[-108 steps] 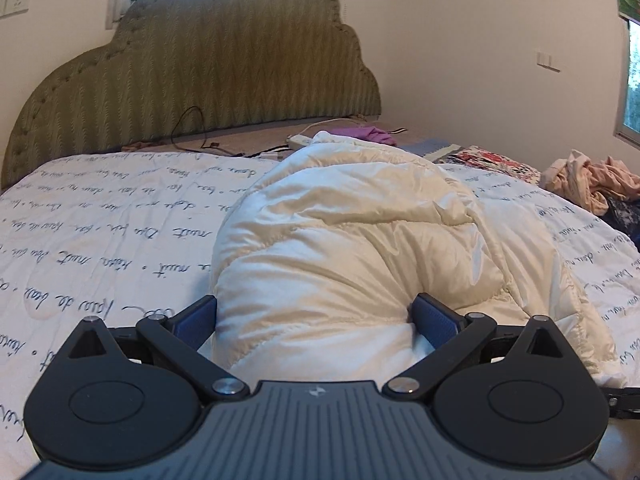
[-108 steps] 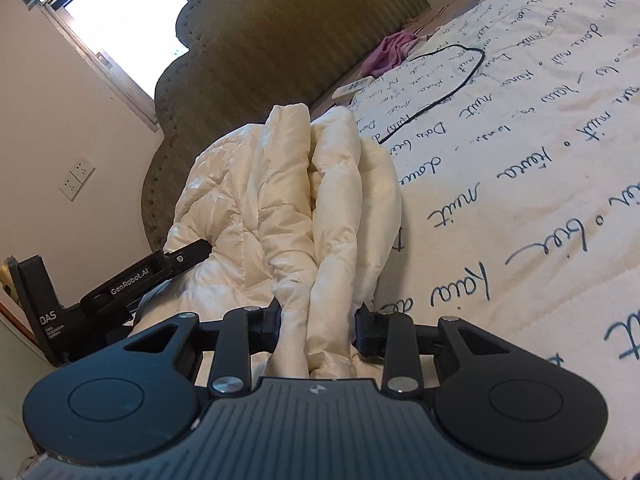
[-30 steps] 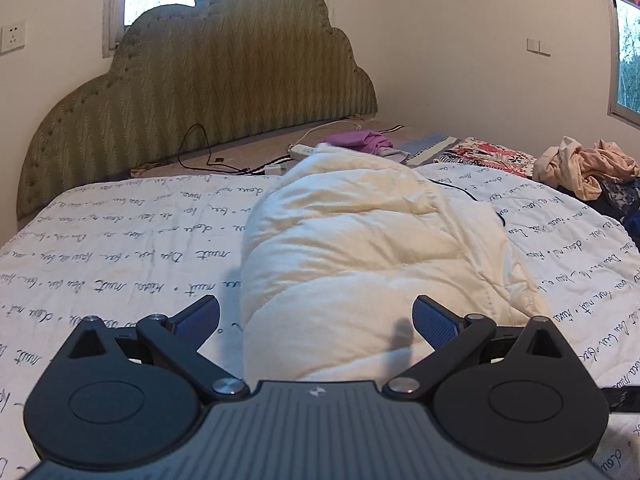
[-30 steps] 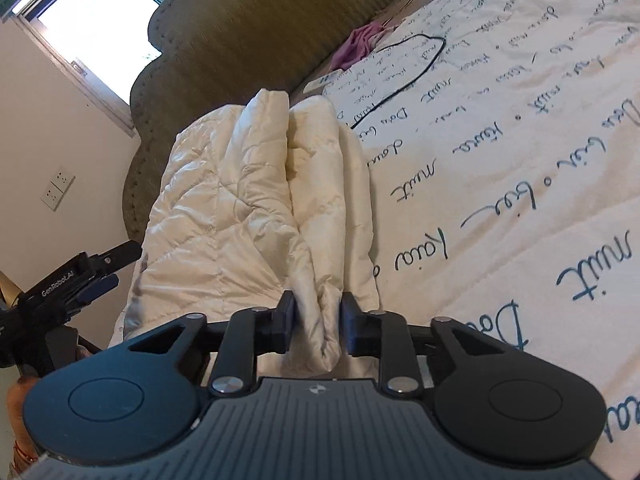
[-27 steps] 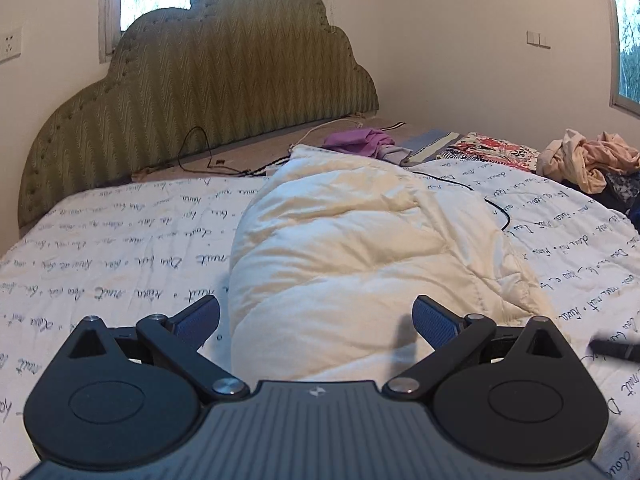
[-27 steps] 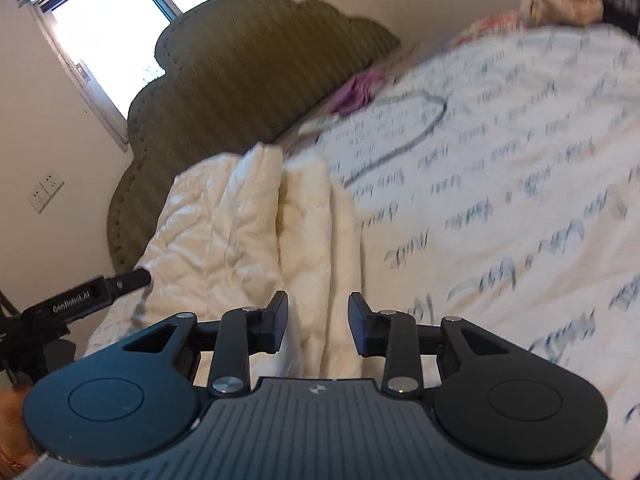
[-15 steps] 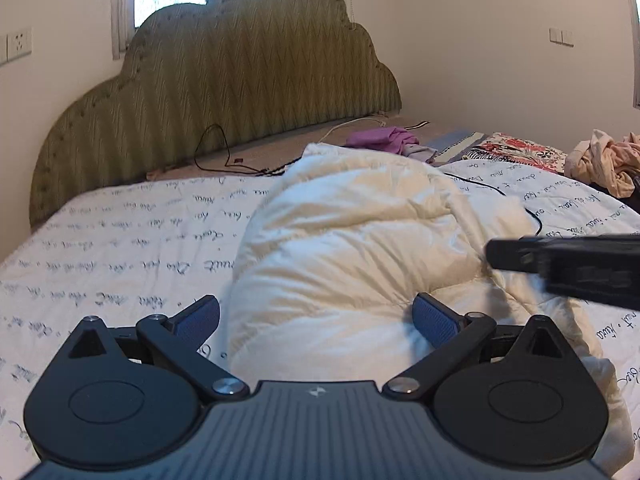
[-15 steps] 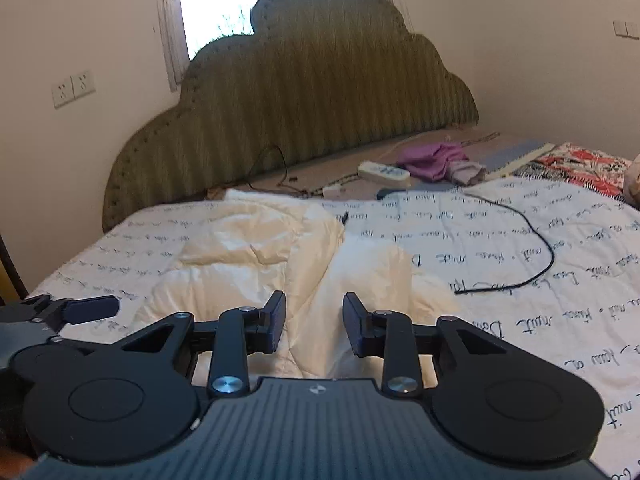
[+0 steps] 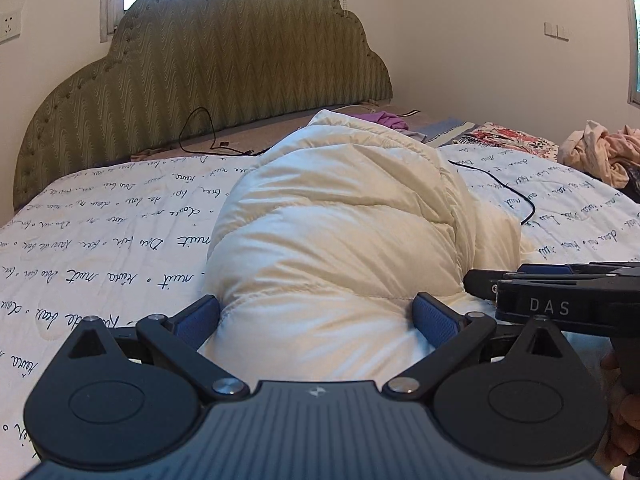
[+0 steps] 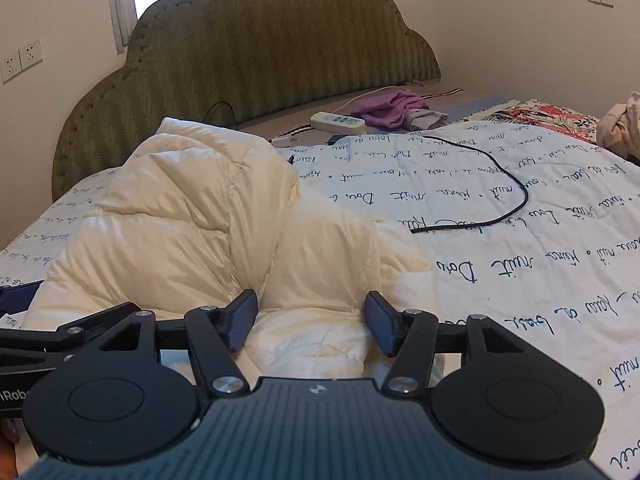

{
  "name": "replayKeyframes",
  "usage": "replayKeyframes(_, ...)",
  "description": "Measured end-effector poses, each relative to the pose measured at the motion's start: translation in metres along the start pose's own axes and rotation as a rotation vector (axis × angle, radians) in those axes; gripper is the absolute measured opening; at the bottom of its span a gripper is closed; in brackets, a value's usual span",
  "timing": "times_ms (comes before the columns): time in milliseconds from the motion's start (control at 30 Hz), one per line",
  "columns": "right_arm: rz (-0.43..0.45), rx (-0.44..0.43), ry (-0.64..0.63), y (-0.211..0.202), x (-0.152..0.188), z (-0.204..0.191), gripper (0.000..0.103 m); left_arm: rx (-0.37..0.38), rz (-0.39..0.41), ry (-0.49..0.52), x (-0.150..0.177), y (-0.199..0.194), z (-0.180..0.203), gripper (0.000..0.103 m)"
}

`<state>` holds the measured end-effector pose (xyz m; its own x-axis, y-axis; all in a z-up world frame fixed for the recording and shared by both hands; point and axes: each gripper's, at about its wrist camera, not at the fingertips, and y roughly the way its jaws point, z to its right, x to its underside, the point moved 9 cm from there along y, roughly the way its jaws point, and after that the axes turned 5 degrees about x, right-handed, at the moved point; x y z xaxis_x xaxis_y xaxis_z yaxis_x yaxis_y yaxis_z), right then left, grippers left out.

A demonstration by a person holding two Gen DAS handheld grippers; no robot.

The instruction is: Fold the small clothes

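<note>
Folding partly done: cream puffer jacket lies bundled lengthwise on the script-printed bedspread.
Left wrist view: left gripper spread wide around its near end. Right wrist view: right gripper gapes over a lower layer; crosswise fold probably remains.

Bed with a script-printed quilt

A cream puffer jacket lies bundled on it, a black cable loops beside it, and purple cloth and a power strip rest near the headboard.
</note>
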<state>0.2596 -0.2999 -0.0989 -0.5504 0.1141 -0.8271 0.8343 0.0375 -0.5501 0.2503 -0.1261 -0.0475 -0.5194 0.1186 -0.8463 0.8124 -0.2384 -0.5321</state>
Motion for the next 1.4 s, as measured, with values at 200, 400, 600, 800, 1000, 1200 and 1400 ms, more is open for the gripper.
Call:
replayKeyframes(200,0.0,0.015,-0.014,0.007,0.005,-0.002,0.064,-0.007,0.007,0.021,0.005,0.003,0.004,0.103)
replayKeyframes(400,0.0,0.022,-0.013,0.012,0.01,-0.001,0.066,-0.019,0.019,0.044,0.009,0.006,0.009,0.103)
replayKeyframes(600,-0.002,0.027,-0.001,0.017,0.015,0.002,0.071,-0.026,0.024,0.055,0.011,0.007,0.011,0.103)
replayKeyframes(800,0.004,0.028,0.008,0.02,0.018,0.004,0.073,-0.031,0.033,0.066,0.013,0.008,0.012,0.103)
replayKeyframes(1000,0.025,0.042,0.001,0.02,0.02,0.004,0.076,-0.038,0.041,0.074,0.013,0.008,0.012,0.103)
replayKeyframes(1200,0.07,0.077,0.039,0.019,0.023,0.011,0.091,-0.045,0.054,0.077,0.015,0.008,0.014,0.103)
replayKeyframes(1400,0.048,0.061,0.105,0.02,0.023,0.02,0.101,-0.045,0.085,0.062,0.018,0.005,0.014,0.103)
